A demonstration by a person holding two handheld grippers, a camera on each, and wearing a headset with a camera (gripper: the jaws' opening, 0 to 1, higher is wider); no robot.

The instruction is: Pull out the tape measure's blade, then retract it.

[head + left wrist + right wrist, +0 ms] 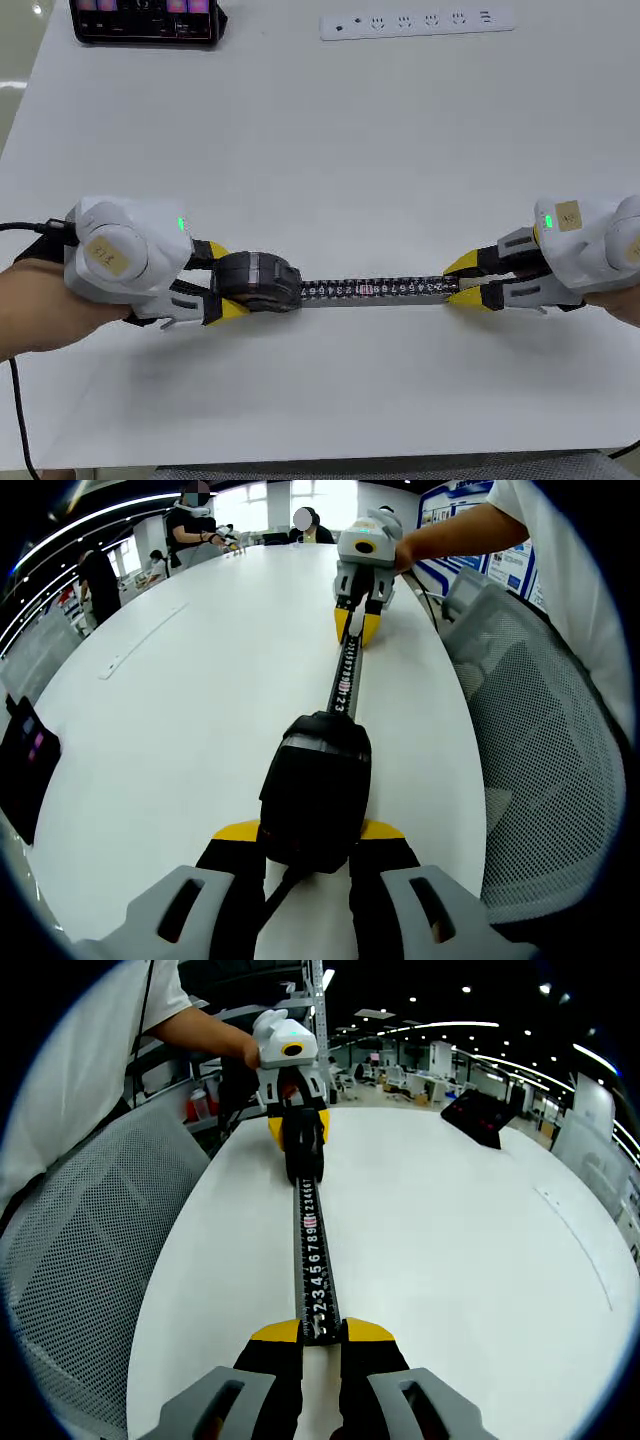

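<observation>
A black tape measure case [258,282] rests on the white table, clamped between the yellow-tipped jaws of my left gripper [226,281]. In the left gripper view the case [318,785] sits right in front of my left gripper [312,832]. The black blade [375,289] with white numbers runs from the case to the right. My right gripper [464,283] is shut on the blade's end. In the right gripper view the blade [312,1265] stretches away from my right gripper [321,1331] to the case [303,1138].
A white power strip [418,22] lies at the table's far edge, and a dark device with a lit screen [146,20] sits at the far left. A mesh chair [540,730] stands by the table's near edge. People stand at the table's far end [195,525].
</observation>
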